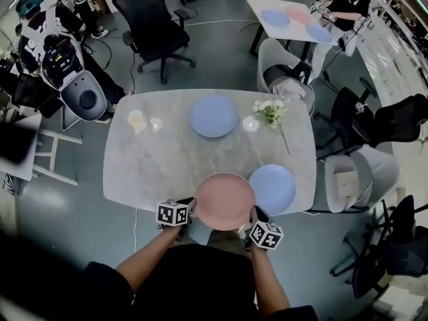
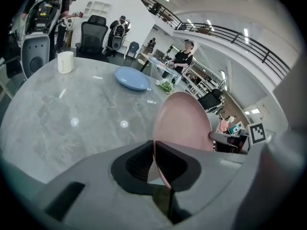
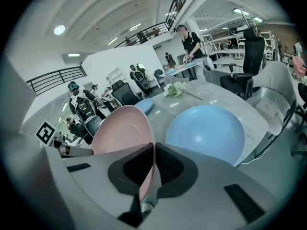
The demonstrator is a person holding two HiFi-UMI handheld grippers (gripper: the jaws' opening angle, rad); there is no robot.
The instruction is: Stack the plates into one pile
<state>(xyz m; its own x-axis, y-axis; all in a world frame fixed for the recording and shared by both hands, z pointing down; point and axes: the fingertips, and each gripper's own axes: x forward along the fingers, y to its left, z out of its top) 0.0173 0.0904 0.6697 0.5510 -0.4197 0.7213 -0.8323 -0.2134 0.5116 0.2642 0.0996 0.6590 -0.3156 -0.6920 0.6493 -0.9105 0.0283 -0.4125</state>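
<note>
Two-sided carry: pinching pink plate by opposite rims with left gripper and right gripper. Next probably calls for lowering it level onto blue plate just beside right gripper.

Even, cool light falls from ceiling lamps, which burn as bright spots high in both gripper views and throw small white glints on the marble table. Shadows are soft and faint. All three views bow strongly, with black, smeared corners. The near rim of the pink plate is out of focus.
</note>
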